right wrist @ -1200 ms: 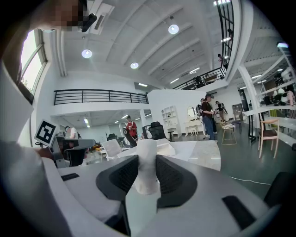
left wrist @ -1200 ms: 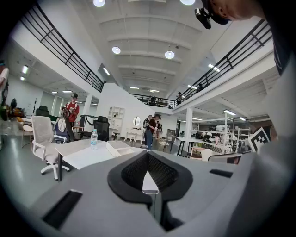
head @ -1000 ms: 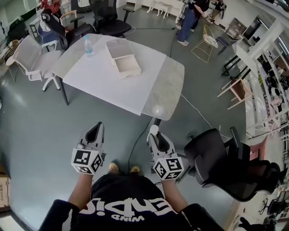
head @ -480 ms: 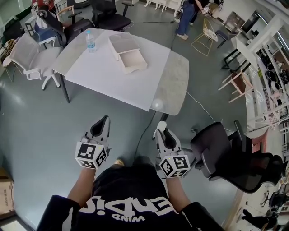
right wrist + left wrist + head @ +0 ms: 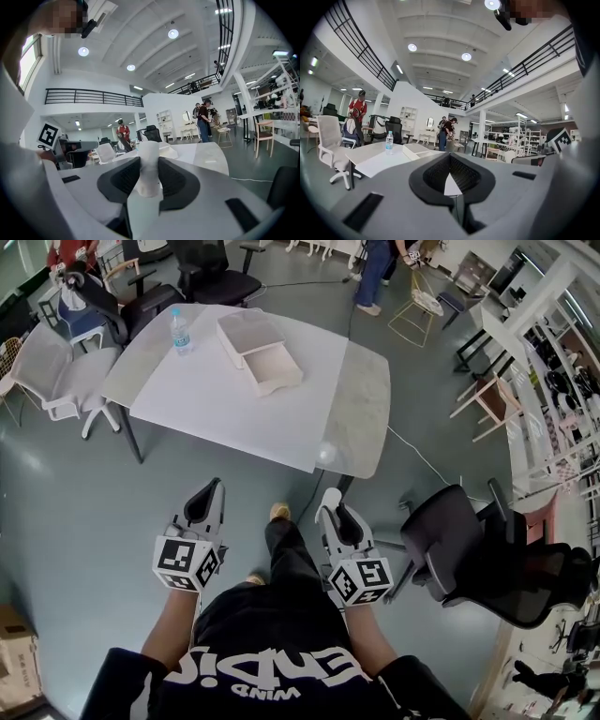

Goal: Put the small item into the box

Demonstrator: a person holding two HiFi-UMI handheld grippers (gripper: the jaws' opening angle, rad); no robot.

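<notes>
Presently, both grippers are held low in front of the person, over the grey floor and well apart from the table (image 5: 234, 413). The left gripper (image 5: 208, 495) is seen with its jaws brought together; nothing is held between them. The right gripper (image 5: 330, 504) is clamped on the item (image 5: 149, 165), a small white cylinder that stands upright between the pads and rises past the jaw tips.

The box (image 5: 260, 352) is noted on the table, at 12 o'clock from the grippers, lying open with its lid touching it at the far side. A bottle (image 5: 179, 331) stands upright at 9 o'clock from the box, near it but apart. A black chair (image 5: 473, 554) is recorded at 3 o'clock from the right gripper. The item is thus well short of the box. Other persons are seen beyond the table, at 12 o'clock.
</notes>
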